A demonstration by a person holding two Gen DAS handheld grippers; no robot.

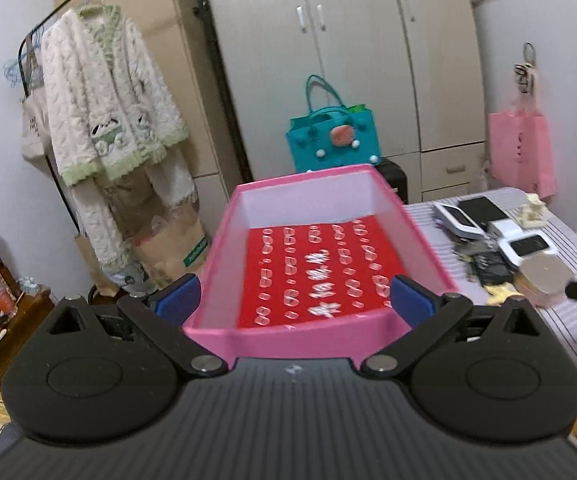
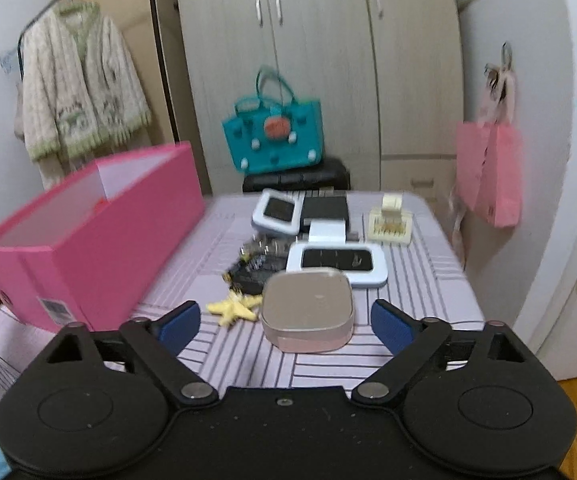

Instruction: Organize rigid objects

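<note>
My left gripper (image 1: 294, 300) is shut on the near end of a pink box (image 1: 224, 240) with a red patterned sheet inside, holding it over the table's left edge; the box also shows in the right wrist view (image 2: 100, 236). My right gripper (image 2: 286, 322) is open, its blue pads either side of a pale pink rounded-square case (image 2: 308, 310) on the striped table (image 2: 420, 280), not touching it. Behind the case lie a yellow starfish (image 2: 234, 308), two white-framed devices (image 2: 338, 262), a black box (image 2: 324, 208) and a cream perfume bottle (image 2: 390, 220).
A teal bag (image 2: 274, 136) sits on a black stool behind the table. Wardrobe doors (image 2: 320, 60) stand at the back. A pink bag (image 2: 492, 172) hangs on the right wall. A robe (image 1: 104, 108) hangs on a rack at left.
</note>
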